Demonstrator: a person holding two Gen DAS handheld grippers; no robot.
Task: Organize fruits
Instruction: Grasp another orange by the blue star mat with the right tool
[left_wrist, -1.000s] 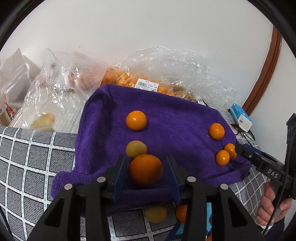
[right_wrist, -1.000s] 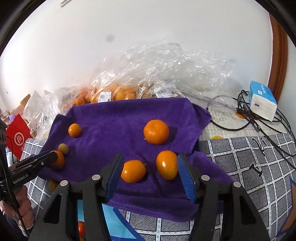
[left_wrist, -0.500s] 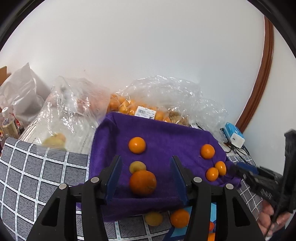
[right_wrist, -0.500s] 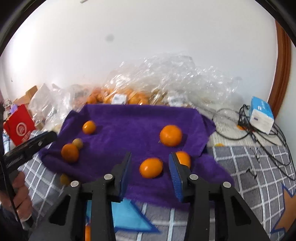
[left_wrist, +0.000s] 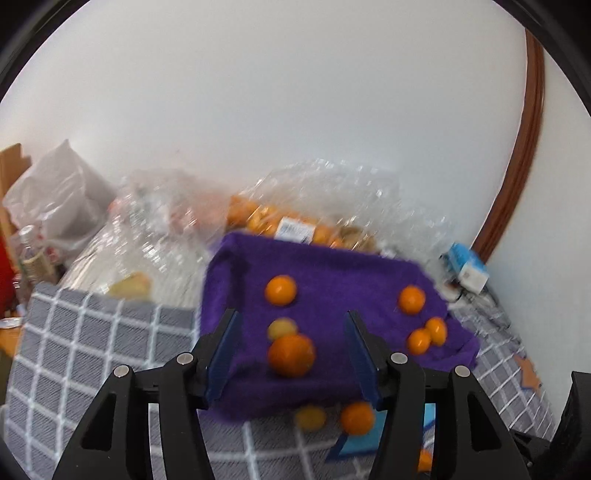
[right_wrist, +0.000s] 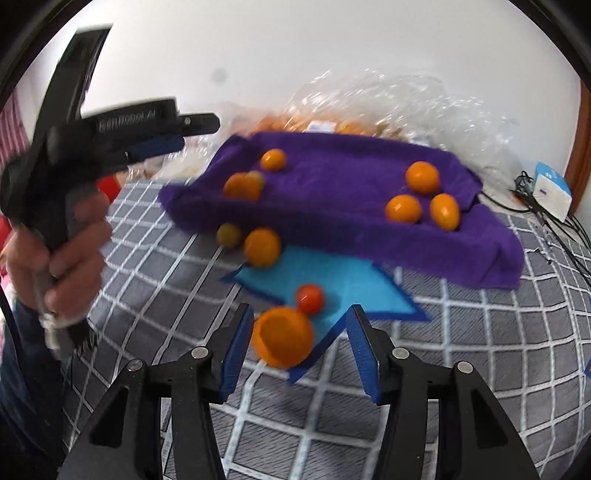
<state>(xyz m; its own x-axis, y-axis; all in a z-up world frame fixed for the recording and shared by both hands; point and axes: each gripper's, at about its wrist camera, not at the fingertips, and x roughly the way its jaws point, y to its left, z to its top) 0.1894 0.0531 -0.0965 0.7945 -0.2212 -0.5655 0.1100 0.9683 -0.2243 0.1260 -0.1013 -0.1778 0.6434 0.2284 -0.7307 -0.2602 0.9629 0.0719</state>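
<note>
Evidently fruits are being gathered onto the towel (right_wrist: 332, 192), where six already lie, while four sit loose on the checked cover (right_wrist: 480, 350) below its edge. Both grippers are held open and empty: the left gripper (left_wrist: 291, 356) faces an orange (left_wrist: 291, 355) on the towel, and the right gripper (right_wrist: 300, 347) is lined up around a loose orange (right_wrist: 282, 336), presumably for pickup.

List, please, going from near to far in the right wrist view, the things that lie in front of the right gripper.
Right gripper → large orange → small red-orange fruit → blue patch → purple towel → clear plastic bags.
</note>
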